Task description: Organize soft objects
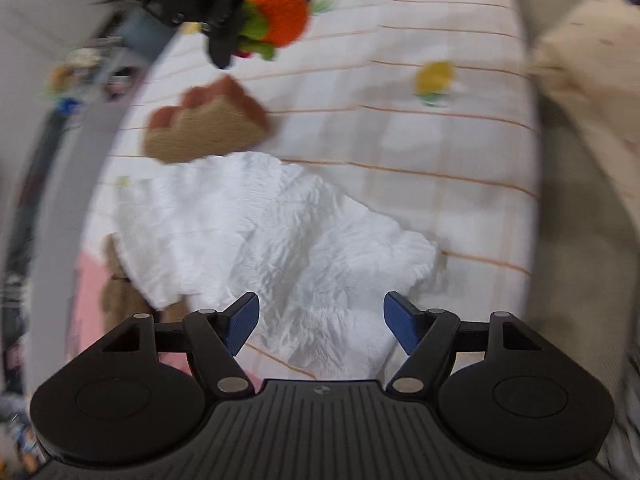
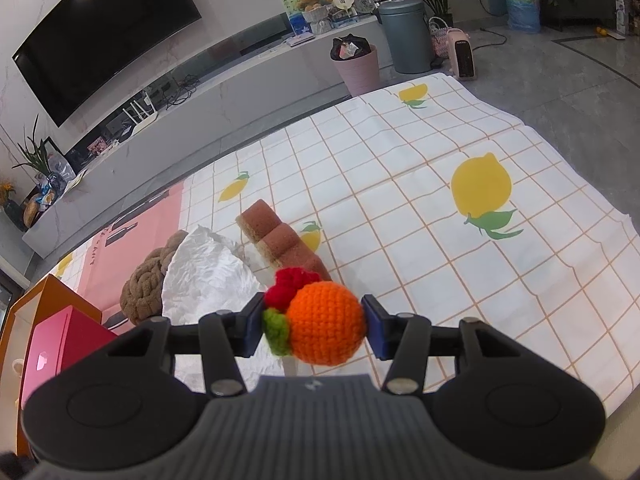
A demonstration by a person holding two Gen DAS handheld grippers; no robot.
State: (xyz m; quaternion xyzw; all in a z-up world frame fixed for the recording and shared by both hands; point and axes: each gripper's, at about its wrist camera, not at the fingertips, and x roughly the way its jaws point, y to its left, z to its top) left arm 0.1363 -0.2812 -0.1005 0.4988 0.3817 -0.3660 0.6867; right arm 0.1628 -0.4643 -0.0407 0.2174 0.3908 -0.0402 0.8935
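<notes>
- The tabletop (image 2: pixel 400 208) spreads under both of my tools, covered by a white checked cloth printed with yellow lemons; a pink panel of the covering shows at its left side in the right wrist view.
- A crumpled white cloth (image 1: pixel 280 240) lies on it just ahead of my left gripper (image 1: pixel 320 322). In the right wrist view the same white cloth (image 2: pixel 204 276) partly covers a brown braided cushion (image 2: pixel 150 280), which sits beside the pink panel.
- A brown, two-toned sponge with a scalloped edge (image 1: pixel 208 124) rests on the checked cloth at the far edge of the white cloth, touching or slightly overlapping it. From the right wrist it lies just beyond the toy I am holding (image 2: pixel 276 236).
- My left fingers (image 1: pixel 242 326) are spread wide apart and hold nothing; they hang over the near part of the white cloth, and I cannot tell whether they touch it.
- My right gripper (image 2: pixel 314 330) is closed on a crocheted orange toy (image 2: pixel 326 322), which is lifted clear of the tabletop. The blue pads (image 2: pixel 378 332) press it from both sides; its green leaf sits against the left pad and a red knitted tuft sticks up above the leaf.
- From the left wrist, the crocheted orange toy (image 1: pixel 280 12) appears near the top of the frame, in my right fingers (image 1: pixel 222 46), above the sponge.
</notes>
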